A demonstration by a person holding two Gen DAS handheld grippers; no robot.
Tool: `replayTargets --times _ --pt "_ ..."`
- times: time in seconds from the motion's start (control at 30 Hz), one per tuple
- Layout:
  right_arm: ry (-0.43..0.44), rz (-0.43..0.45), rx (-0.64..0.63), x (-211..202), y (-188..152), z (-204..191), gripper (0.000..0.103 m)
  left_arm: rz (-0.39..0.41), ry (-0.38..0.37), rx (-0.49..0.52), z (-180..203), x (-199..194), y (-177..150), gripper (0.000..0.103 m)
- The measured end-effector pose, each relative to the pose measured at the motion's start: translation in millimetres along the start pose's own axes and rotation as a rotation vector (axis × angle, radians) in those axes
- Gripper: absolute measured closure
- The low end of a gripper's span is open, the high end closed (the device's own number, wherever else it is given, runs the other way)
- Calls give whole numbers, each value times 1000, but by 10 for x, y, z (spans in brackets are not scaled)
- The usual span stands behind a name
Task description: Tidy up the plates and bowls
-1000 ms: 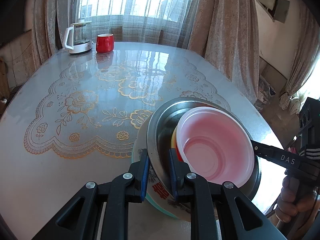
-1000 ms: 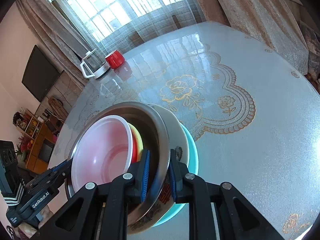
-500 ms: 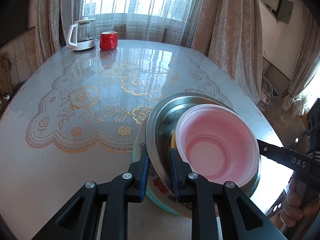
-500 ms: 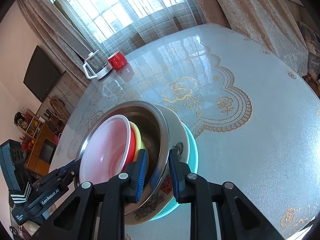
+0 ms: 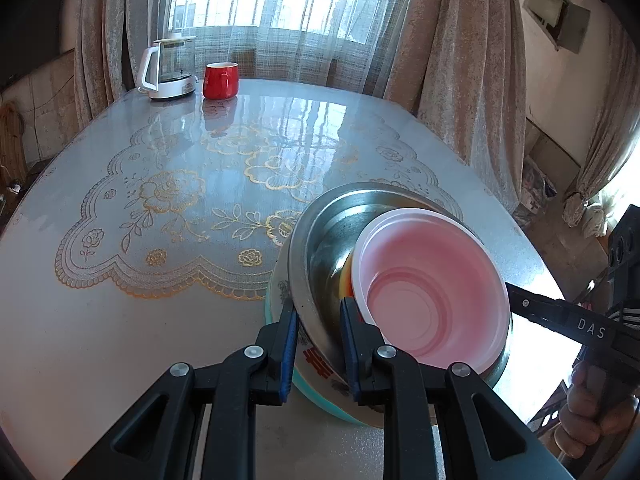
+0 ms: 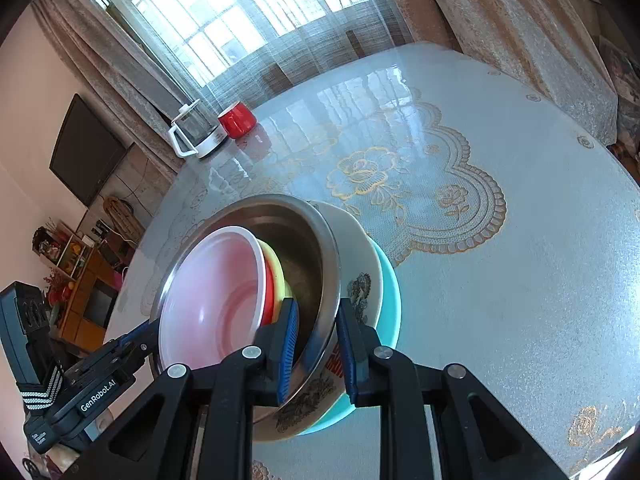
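Far left of the table: a glass kettle with white handle and base is standing just beside a glossy red ceramic mug, both well apart from the stack.

Table: a round tabletop under clear cover with gold-flowered lace is carrying everything.

Left gripper: its blue-padded jaws are pinching the near rim of a shiny steel bowl.

Stack, near the table's edge: the steel bowl is sitting in a white ceramic bowl with dark flower print and red characters, which is nesting in a turquoise plate. Inside the steel bowl, a pale pink plastic bowl is lying on a red bowl and a yellow bowl.

Right gripper: its jaws are straddling the opposite steel rim, pinching it.
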State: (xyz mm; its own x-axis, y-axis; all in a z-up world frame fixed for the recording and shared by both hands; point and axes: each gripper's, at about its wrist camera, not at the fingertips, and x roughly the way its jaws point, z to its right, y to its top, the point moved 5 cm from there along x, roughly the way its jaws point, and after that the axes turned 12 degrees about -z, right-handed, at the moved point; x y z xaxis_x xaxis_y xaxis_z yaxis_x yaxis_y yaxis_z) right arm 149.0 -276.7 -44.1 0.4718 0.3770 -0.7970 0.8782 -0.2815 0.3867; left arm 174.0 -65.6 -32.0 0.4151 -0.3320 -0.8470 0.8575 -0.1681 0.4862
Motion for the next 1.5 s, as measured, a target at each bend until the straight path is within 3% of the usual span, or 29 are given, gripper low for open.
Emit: replayTargets --times 1.5 --pt "0 1 -29 32 -9 -24 84 39 14 38 65 -84 -101 79"
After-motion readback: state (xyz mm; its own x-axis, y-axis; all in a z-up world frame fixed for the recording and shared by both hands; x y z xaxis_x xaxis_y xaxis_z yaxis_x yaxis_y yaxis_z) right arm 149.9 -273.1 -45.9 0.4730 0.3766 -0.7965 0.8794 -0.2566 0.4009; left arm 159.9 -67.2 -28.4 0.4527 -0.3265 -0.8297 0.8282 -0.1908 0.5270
